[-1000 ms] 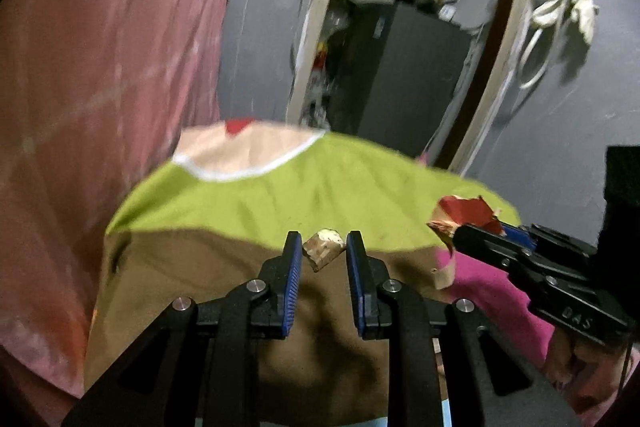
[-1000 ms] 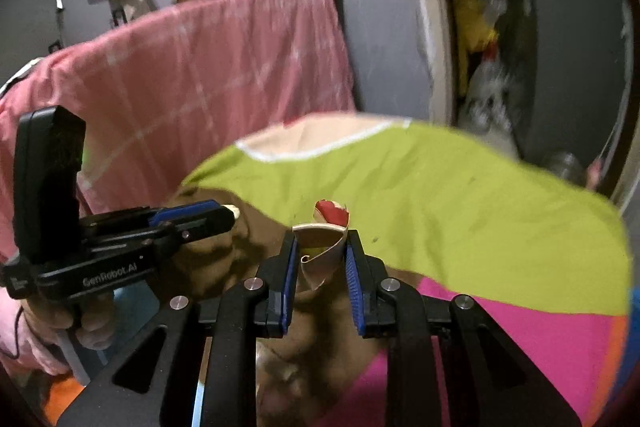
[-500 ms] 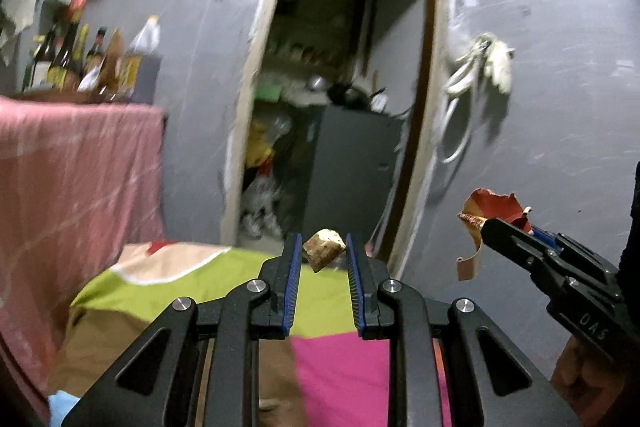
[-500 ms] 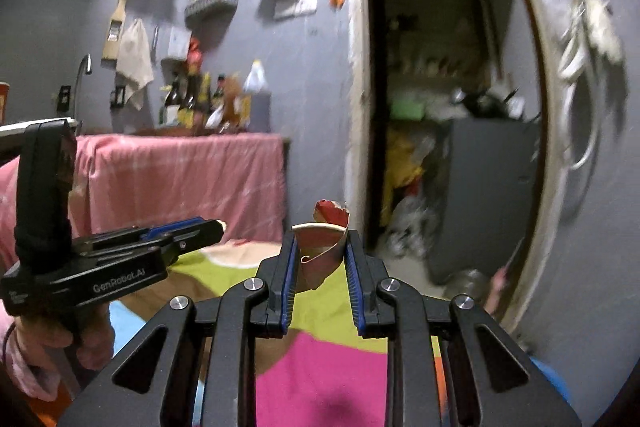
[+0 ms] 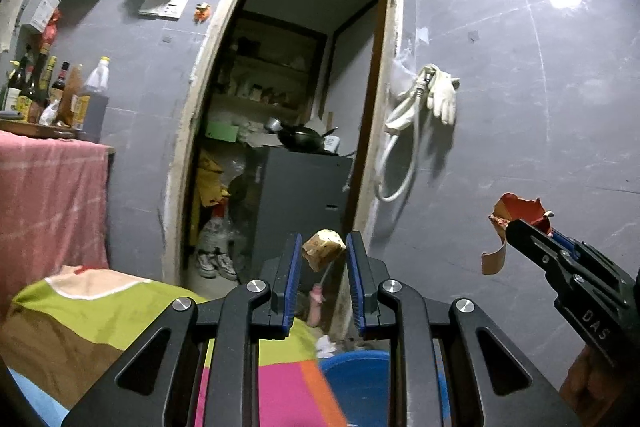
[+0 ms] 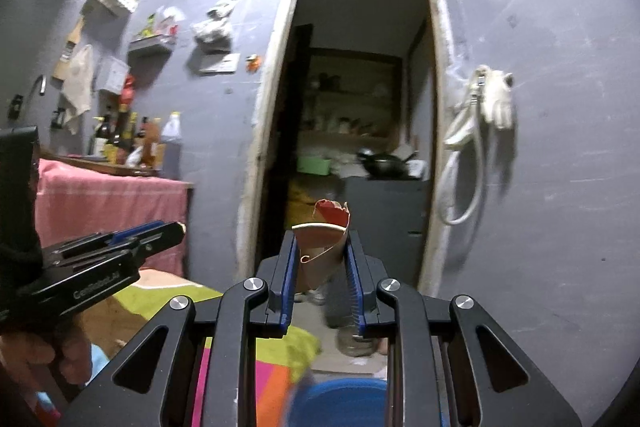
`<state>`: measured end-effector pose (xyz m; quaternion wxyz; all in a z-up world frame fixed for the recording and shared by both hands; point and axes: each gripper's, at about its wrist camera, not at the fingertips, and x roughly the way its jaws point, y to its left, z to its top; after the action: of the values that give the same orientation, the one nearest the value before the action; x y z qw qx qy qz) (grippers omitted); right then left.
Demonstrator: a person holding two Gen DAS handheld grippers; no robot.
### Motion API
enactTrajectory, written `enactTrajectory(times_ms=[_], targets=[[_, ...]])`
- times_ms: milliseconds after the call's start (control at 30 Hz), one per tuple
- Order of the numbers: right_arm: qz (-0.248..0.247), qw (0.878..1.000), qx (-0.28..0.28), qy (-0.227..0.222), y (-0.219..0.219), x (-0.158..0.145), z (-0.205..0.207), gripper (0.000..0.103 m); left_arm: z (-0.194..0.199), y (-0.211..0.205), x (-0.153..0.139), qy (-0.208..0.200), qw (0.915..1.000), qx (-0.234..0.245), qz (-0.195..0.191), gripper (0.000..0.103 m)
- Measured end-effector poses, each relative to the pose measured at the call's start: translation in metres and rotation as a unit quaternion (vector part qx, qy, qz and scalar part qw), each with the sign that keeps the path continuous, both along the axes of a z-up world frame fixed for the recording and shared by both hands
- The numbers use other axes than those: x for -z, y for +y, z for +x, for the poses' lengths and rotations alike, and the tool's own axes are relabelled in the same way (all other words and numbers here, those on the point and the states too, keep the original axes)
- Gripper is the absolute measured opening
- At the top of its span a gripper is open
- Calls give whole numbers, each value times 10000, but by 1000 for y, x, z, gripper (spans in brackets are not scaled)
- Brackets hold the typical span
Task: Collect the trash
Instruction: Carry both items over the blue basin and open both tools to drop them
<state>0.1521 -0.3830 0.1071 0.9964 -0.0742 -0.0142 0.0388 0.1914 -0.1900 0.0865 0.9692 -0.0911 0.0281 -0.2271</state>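
Left gripper: its blue-padded fingers are clamped on a small crumpled scrap. The scrap is tan to pale beige, blocky and creased, with darker brown speckling on its lower face. It sits at the fingertips, tilted, with most of its body showing between and above the pads. In the left wrist view it appears against the doorway, in front of the dark cabinet that stands inside that doorway.

Right gripper: its fingers are clamped on a torn paper cup. The cup is flattened into a cone shape, with a plain tan outer wall, a pale curved rim and a loose curl of paper at its lower left. A ragged red portion with a torn edge rises above the rim. In the left wrist view the same cup projects from the gripper tip as a red, jagged piece with a tan strip hanging below, to the right of the doorway and in front of the grey wall.

Both scraps are held in the air, clear of any surface. A blue bin lies low in both views, below the doorway and just right of the multicoloured cloth. A white glove and hose hang on the wall right of the doorway. Bottles stand on a desk draped in pink cloth left of the doorway.
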Motion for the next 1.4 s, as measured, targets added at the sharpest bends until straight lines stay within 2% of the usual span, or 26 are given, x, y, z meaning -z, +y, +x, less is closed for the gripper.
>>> enactTrajectory(times_ms=[367, 500, 833, 1067, 1400], targets=[[167, 9972, 700, -208, -55, 31, -6, 21, 6, -68, 18, 51, 9996, -47, 292, 19], [225, 9965, 800, -87, -67, 46, 0, 21, 19, -88, 33, 325, 9985, 9, 446, 19], [565, 9921, 957, 584, -98, 92, 19, 22, 53, -120, 79, 1157, 9902, 88, 778, 19], [731, 9871, 895, 1109, -104, 118, 36, 22, 76, -130, 109, 1814, 9783, 156, 988, 19], [1075, 9738, 861, 1811, -118, 146, 59, 22, 111, -142, 147, 2729, 9538, 570, 1122, 19]])
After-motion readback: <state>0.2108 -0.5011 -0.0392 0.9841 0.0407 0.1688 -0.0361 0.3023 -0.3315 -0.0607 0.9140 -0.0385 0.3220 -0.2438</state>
